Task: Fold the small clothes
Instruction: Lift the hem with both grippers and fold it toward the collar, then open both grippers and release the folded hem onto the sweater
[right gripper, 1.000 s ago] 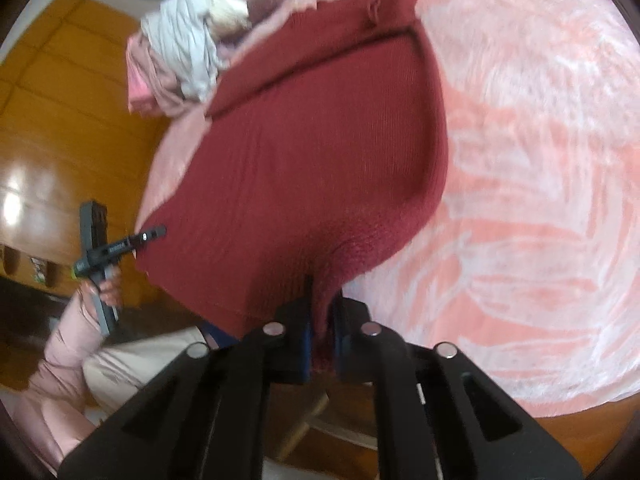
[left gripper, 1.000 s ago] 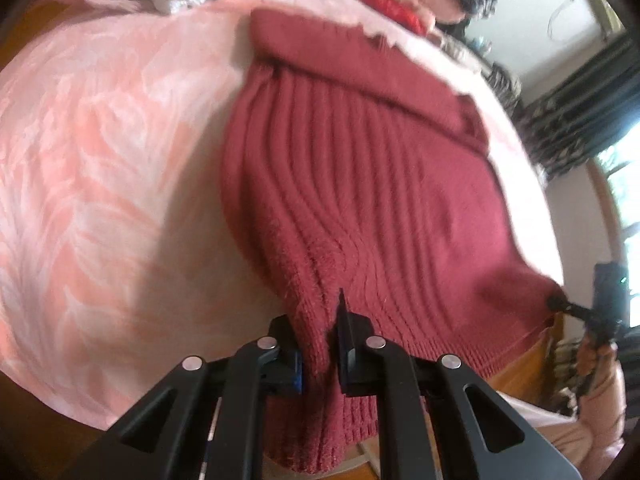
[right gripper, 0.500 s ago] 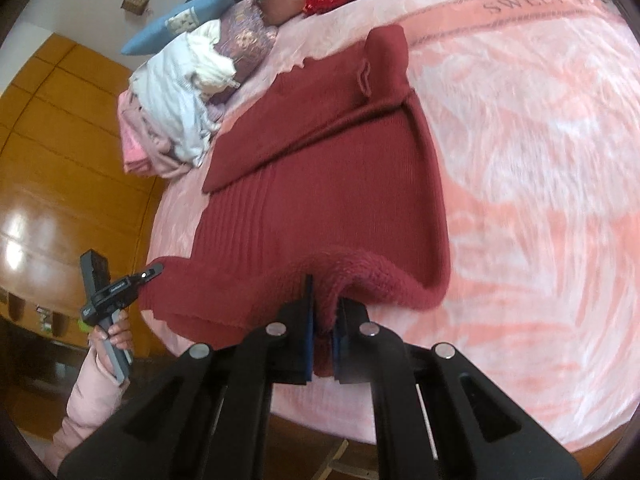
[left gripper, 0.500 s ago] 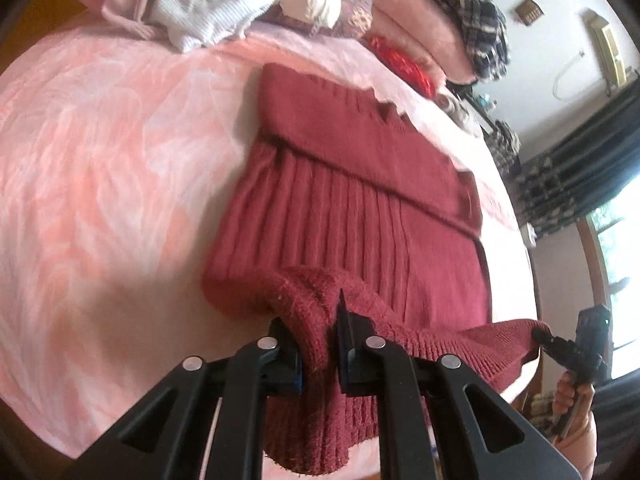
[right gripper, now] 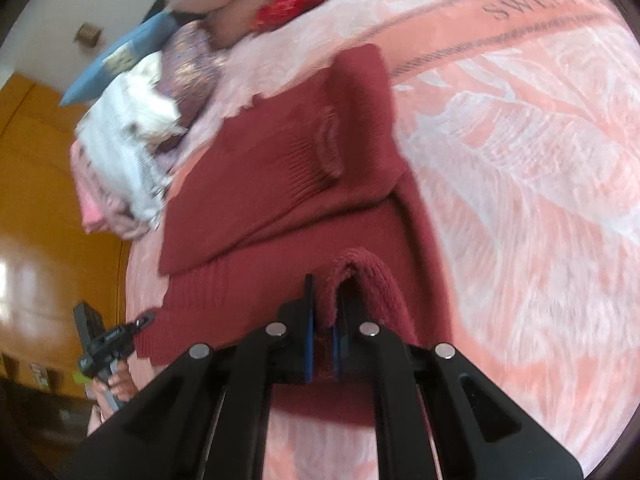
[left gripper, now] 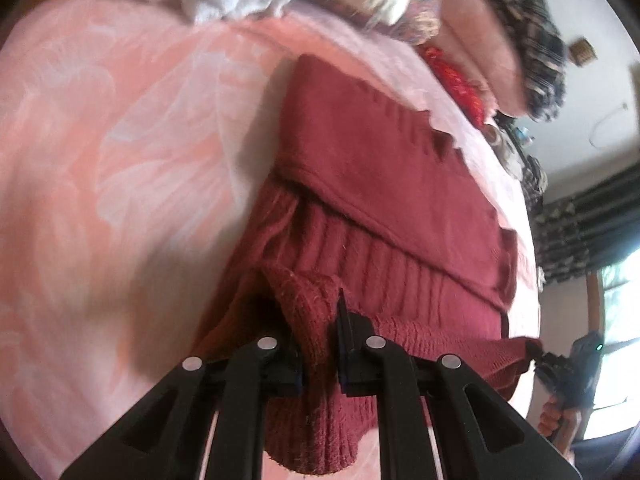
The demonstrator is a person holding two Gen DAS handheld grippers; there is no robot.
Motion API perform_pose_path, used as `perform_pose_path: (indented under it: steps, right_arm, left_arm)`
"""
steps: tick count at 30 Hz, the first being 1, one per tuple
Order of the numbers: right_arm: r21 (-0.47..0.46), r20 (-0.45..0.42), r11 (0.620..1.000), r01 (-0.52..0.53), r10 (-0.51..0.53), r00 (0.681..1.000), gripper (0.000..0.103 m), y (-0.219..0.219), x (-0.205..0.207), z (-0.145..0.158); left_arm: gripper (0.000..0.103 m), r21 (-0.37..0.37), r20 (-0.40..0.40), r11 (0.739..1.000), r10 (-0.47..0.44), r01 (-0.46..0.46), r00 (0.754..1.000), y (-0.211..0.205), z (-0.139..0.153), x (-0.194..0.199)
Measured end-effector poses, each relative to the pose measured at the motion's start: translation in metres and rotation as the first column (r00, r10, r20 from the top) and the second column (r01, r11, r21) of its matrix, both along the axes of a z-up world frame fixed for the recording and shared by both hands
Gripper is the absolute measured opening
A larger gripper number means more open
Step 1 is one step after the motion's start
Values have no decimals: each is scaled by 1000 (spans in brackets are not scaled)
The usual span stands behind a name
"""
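Spread flat on the pink bed cover (left gripper: 120, 128): a dark red sweater (left gripper: 384, 184), hem lifted and doubled over its body. Clenched on one hem corner, left claw (left gripper: 320, 340); on the other, right claw (right gripper: 325, 320). Heaped beyond: loose clothes (right gripper: 120, 152).

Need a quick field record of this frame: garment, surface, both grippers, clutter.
garment: dark red knit sweater, sleeves folded across the chest, hem lifted off the bed
surface: pink patterned blanket on a bed
left gripper: shut on one corner of the sweater's hem
right gripper: shut on the opposite hem corner
fold state: hem held above the body, not yet laid down
clutter: pile of white and pink clothes at the far end of the bed; blue pillow behind it
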State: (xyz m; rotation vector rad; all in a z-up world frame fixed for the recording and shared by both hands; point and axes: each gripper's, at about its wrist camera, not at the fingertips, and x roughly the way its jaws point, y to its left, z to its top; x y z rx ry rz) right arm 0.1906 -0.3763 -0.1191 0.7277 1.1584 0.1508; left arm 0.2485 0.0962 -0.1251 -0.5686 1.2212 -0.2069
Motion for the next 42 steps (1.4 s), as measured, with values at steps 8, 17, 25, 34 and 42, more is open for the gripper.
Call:
perform_pose_path:
  steps: [8,17,25,34,42]
  right_arm:
    - [35,-31,997,72,-71,997,24,-28,12,-24]
    - [-88,62,996,28,-22,998,38,-26,5,11]
    - [-193,117,973,-128,152,981,51,-7,-1,39]
    - [-43,53,982,-185,187,981,55,-7,-21,25]
    - [20,41,990,-140,139,989,3,16,6,11]
  left_arm:
    - [19,-184,-132,980,52,-77,990,22,-16,26]
    - [33,80,66,996,37,-42,997,31,22,18]
    - [58,313,275,948,-152,60,949,16,67,4]
    - [60,232,90,925,-328,301,940,-12,39,-18]
    - [16,80,-88,962,-255,262,963,-45,-4,0]
